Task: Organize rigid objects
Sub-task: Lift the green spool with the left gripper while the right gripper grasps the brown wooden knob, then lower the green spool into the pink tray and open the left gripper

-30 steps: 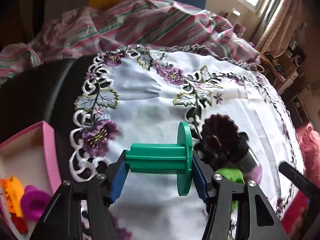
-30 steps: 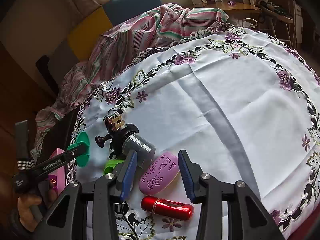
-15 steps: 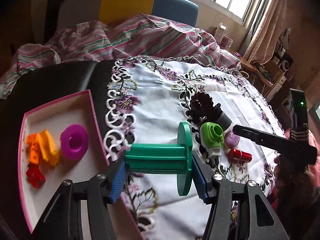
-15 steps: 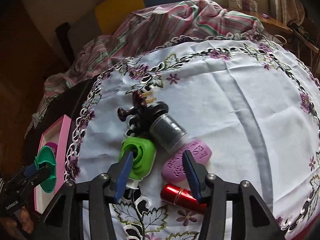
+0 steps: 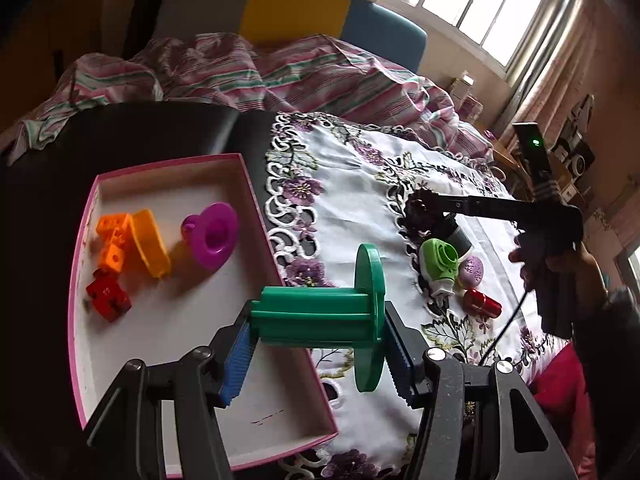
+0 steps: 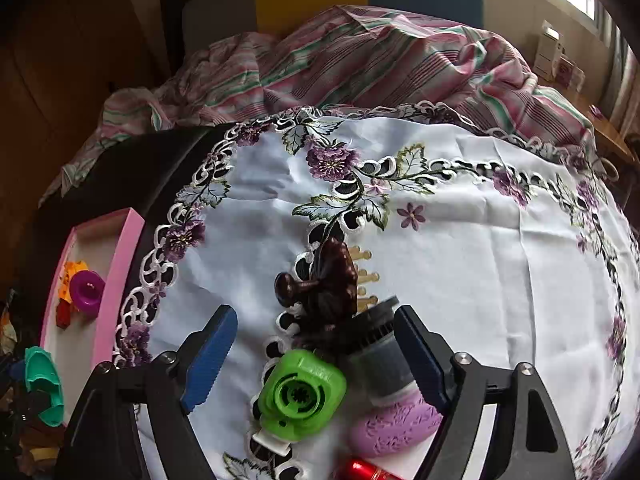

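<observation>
- The left tool [image 5: 318, 340] clenches the green plastic spool [image 5: 320, 314] over the near right edge of the pink shallow cardboard box [image 5: 256, 196].
- The right tool [image 6: 316, 350], its jaws just opening, stands released around the green plastic punch [image 6: 302, 394] and the grey cylindrical jar [image 6: 380, 364], right of the box.

**Legible markings in my two wrist views**

I can read almost nothing here. The red block [image 5: 108, 295] in my pink tray [image 5: 160, 162] carries small raised marks resembling "11", too blurred to confirm. The lilac oval piece [image 6: 394, 426] shows an embossed pattern, not letters. No brand or label is legible elsewhere.
</observation>
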`<state>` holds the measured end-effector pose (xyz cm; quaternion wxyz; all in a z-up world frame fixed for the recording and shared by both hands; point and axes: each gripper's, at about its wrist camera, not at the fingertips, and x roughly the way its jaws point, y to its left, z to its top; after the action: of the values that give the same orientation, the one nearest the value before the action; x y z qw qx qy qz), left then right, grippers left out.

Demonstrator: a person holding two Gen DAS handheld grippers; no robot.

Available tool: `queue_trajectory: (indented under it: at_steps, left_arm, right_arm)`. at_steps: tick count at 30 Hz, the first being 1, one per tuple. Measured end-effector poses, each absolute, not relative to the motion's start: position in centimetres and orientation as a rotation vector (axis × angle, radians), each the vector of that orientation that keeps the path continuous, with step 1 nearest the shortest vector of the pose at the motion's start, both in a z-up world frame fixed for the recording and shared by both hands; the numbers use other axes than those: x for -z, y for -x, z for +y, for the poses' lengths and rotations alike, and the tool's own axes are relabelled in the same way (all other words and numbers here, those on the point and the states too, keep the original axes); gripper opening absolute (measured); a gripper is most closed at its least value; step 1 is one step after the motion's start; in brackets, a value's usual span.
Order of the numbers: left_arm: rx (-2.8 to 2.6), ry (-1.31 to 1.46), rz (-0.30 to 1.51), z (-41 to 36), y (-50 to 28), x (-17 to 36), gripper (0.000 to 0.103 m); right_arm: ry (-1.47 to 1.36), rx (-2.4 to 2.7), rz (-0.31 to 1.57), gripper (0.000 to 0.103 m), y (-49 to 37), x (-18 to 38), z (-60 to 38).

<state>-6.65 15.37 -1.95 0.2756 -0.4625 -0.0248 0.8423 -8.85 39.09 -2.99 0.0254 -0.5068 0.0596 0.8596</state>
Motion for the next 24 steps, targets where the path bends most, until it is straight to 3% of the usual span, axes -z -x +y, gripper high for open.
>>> queue_trajectory:
  at_steps: [10,11,18,24]
  left_arm:
    - [-2.275,1.290,-0.123,13.4,7.0,2.6,0.059]
    - [-2.274,1.294,-0.125,13.3,7.1,2.7,0.059]
    - [-2.289,1.299,-0.119,12.9,6.7,3.0,0.059]
    - [-2.321,1.288,-0.110,12.3,6.5,2.8,0.059]
  right_arm:
    - [1.788,-2.516,0.072,0.084,13.8,7.4,39.5]
    - [1.780,-2.523,0.092,0.077,13.8,7.5,39.5]
    - [1.649,-2.635,0.028,0.075,12.2,5.6,37.0]
    - [1.634,-2.759,0.127,0.075,10.0,3.6,34.0]
